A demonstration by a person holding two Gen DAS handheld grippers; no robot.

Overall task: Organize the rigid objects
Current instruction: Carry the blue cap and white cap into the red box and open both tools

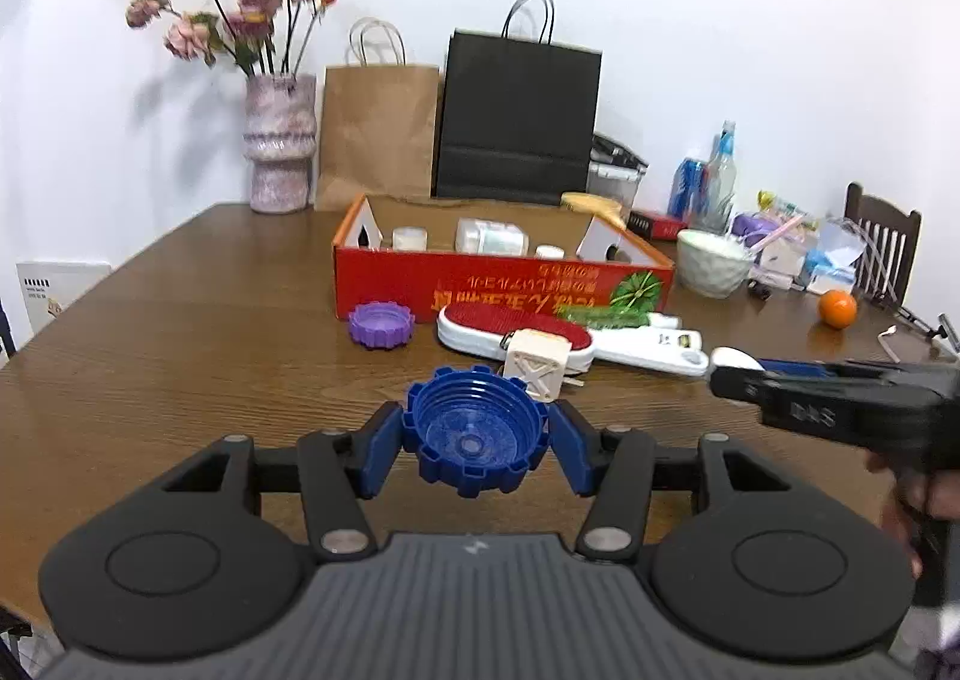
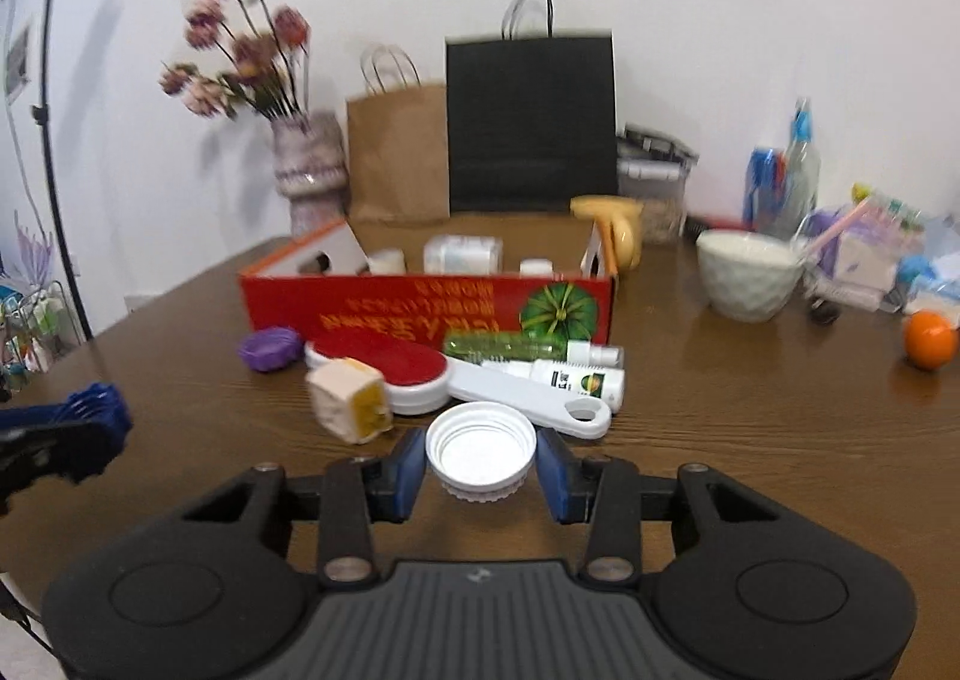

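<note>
I can see orange writing on the front of the red box [image 1: 420, 284], but the letters are upside down and I cannot read them. A picture of a green pumpkin sits at the right end of that side. On the black side of my right gripper [image 1: 840, 410], seen from my left one, there are raised marks, maybe letters, too blurry to read. The white bottle [image 2: 576, 377] lying by the box has a small round label with tiny words I cannot make out. A white card [image 1: 54, 290] at the left edge has little print, too small to read.
</note>
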